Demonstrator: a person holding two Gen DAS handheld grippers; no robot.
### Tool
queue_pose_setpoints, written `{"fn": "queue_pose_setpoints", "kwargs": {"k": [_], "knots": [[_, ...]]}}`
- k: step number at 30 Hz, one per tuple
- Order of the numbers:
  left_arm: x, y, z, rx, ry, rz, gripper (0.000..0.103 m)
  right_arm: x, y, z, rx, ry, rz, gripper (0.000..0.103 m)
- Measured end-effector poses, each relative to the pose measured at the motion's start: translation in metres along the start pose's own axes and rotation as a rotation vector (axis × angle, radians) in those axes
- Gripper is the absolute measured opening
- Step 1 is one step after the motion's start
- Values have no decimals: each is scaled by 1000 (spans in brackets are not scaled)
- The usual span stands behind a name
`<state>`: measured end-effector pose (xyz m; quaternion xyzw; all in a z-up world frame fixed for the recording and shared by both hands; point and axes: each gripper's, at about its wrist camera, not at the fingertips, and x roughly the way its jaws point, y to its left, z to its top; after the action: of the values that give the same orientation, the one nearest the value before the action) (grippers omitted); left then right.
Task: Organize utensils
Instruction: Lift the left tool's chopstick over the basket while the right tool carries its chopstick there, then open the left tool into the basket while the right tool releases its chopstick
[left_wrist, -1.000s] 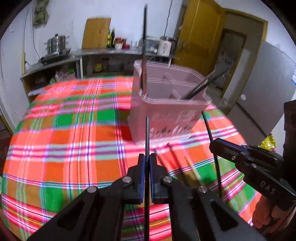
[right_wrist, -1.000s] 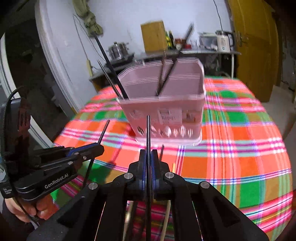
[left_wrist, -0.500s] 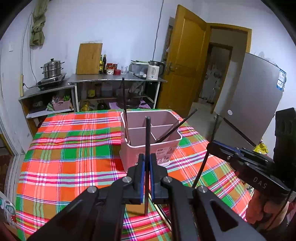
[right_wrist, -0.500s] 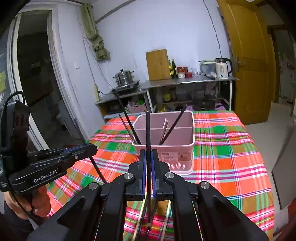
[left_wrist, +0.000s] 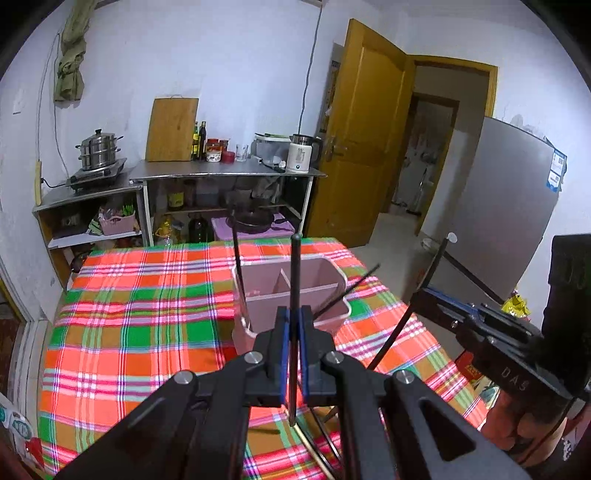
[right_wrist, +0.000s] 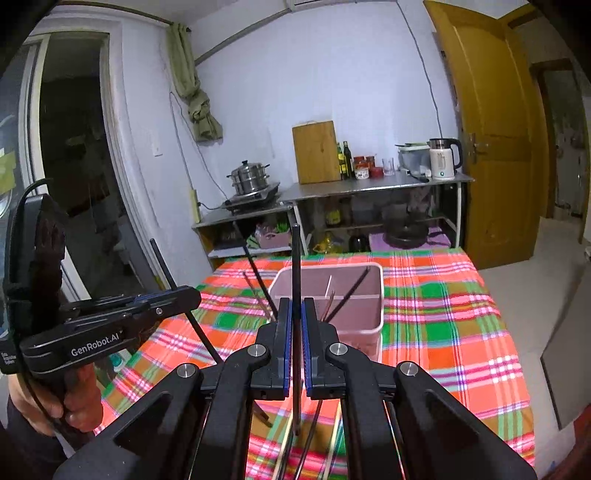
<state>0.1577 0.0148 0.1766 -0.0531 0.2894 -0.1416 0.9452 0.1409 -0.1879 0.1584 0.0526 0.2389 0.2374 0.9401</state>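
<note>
Covering the table: a plaid cloth (left_wrist: 147, 325); its far edge is near the kitchen shelves (left_wrist: 96, 206), its right edge drops toward the open floor before the yellow door (left_wrist: 369, 147).
Open room: wide bare cloth lies left of the pink holder (left_wrist: 295, 291); the right side is more narrow.
Left tool: the left tool (left_wrist: 291, 350) is pressed together on one black chopstick (left_wrist: 294, 295), which stands nearly upright, above the cloth, in front of the holder.
Right tool: the right tool (right_wrist: 294, 347) is also clamped on a black chopstick (right_wrist: 295, 295), upright in the same way; from the left camera it shows at the right, with its stick tilted.
Holder: it stands in the middle of the table, divided in compartments, with some dark chopsticks (right_wrist: 349, 295) leaning inside.
Loose chopsticks: several (right_wrist: 321, 435) lie on the cloth under the tools, near the front edge.
Around: a steel pot (left_wrist: 99, 147), a cutting board (left_wrist: 171, 129) and a kettle (left_wrist: 300, 157) stand on the shelves, well apart from the table.
In the way: each tool is just beside the other.
</note>
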Motion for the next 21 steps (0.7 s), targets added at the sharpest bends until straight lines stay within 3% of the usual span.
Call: {"fn": "queue_pose_setpoints", "kwargs": {"k": [13,21], "knots": [[-7,-3,72,1,-127,-5,5,6,-1,67,16,-136,-1,5],[22,8,81,-11,-143,10,5,29,-2,87,20,-172,-34,5]]}}
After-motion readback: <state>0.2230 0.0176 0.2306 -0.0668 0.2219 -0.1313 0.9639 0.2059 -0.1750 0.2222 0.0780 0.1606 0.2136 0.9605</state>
